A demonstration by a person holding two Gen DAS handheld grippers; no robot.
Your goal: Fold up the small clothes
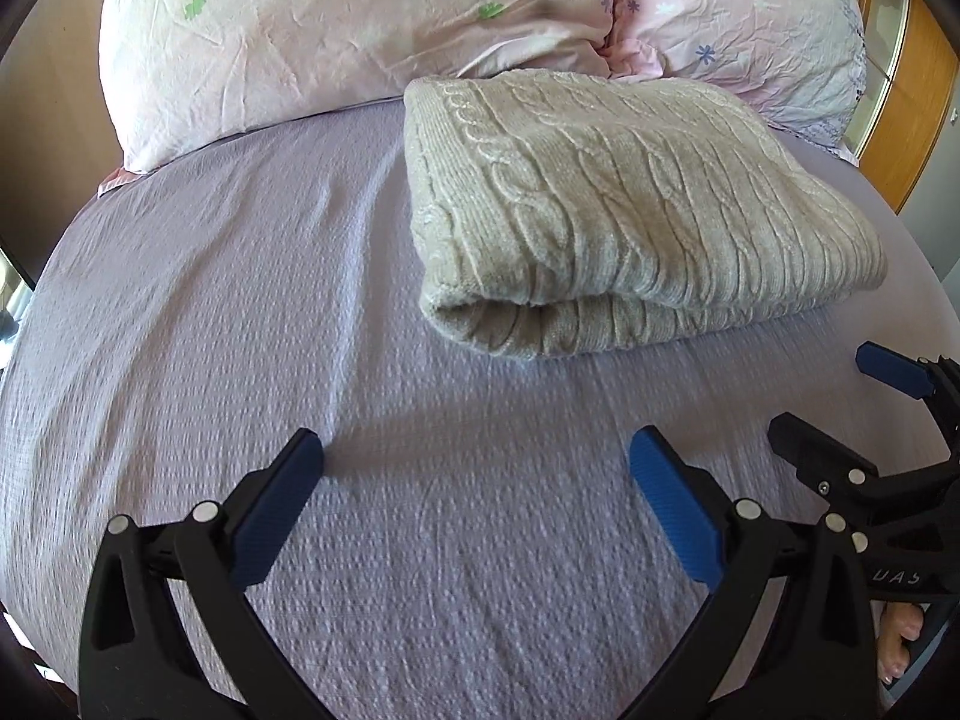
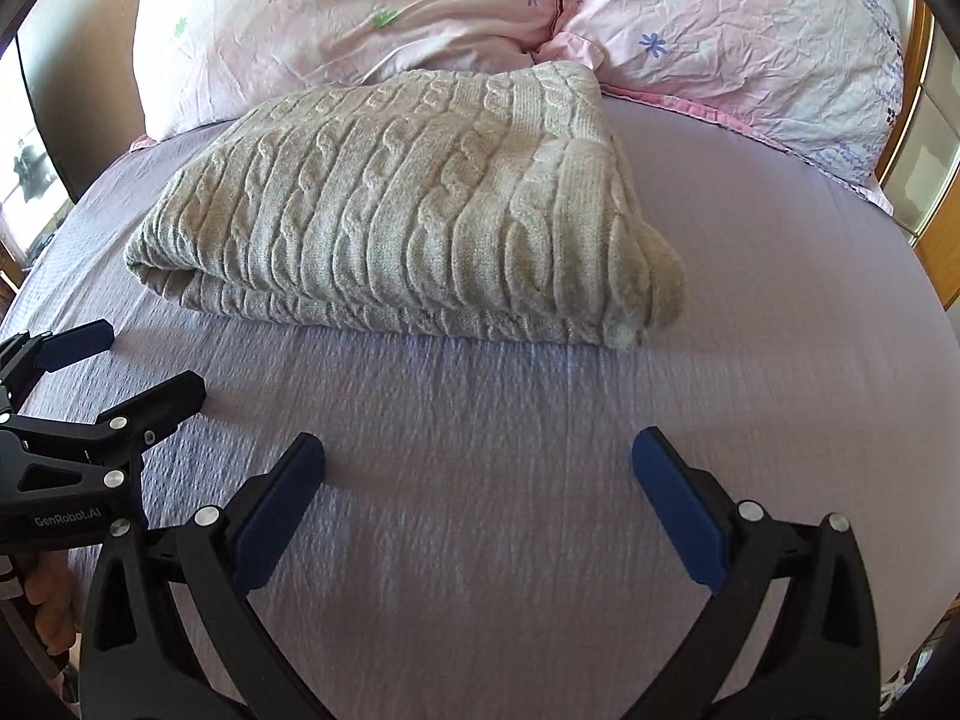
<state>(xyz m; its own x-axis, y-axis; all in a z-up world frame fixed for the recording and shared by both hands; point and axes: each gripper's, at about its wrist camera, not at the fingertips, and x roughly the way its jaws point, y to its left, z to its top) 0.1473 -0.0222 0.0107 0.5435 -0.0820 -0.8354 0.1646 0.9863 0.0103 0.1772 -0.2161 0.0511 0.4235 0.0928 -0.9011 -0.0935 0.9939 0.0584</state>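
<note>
We have both tongs off the garment, jaws spread wide, nothing in either. Left tongs (image 1: 477, 456) and right tongs (image 2: 478, 456) hang over bare bedsheet (image 1: 198, 312), side by side (each shows up at the edge of the other's view).

The cable-knit sweater (image 1: 606, 204) lies ahead of both tongs, well clear of the fingertips: ahead and to the right of the left pair, ahead and slightly left of the right pair. It looks already folded into a thick rectangle, with layers stacked at the near edge. Beyond it, two pink floral pillows (image 2: 360, 18) sit against the far end of the bed, the sweater's far edge touching or nearly touching them (we cannot tell which).

Our read: the fold is essentially done, only a tidy-up or release remains.

Risks from here:
- Near-left corner of the bundle is a rolled, open mouth. Snagging it with a fingertip on any re-approach would peel the top layer back.
- Knit is thick and springy. If we pinch only the upper layer, the fold opens as we lift.
- Loose cable stitches could catch on the ribbed blue pads (image 1: 672, 504) and drag the bundle on release.
- Bedsheet is soft and wrinkled. Pressing down beside the sweater could tilt it or shift the stack.
- Pushing the bundle away from us would jam it into the pillows and buckle the far edge.
</note>
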